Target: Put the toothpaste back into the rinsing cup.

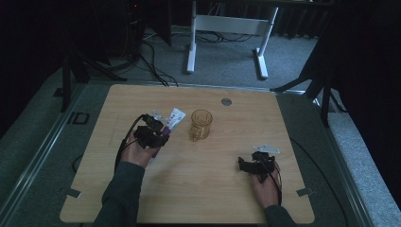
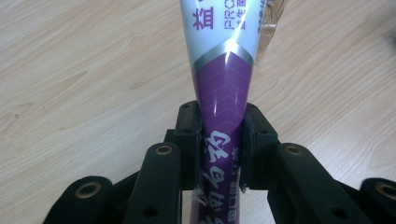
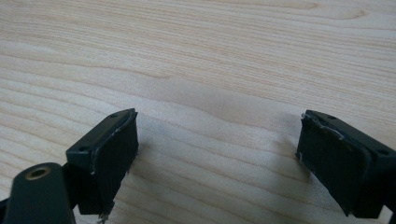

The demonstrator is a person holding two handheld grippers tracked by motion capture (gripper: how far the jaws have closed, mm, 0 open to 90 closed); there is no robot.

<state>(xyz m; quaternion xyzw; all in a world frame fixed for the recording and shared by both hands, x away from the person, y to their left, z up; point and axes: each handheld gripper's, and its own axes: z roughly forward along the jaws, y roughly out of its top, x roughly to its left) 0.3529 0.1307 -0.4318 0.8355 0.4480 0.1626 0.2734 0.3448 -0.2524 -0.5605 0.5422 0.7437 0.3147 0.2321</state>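
On the wooden counter (image 1: pixel 213 161), the left tool (image 2: pixel 219 149) clamps a purple-white tube (image 2: pixel 222 84); the right tool (image 3: pixel 217 154) gapes empty; an amber cup (image 1: pixel 201 124) stands near.

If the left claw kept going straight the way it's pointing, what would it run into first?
Probably the amber glass mug: the left claw, shut on the toothpaste tube, points roughly toward it, though it may pass just behind.

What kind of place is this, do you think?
Probably a lab or recording workspace: a bare wooden table, cables on the carpeted floor, dark curtains around, and a white desk frame behind.
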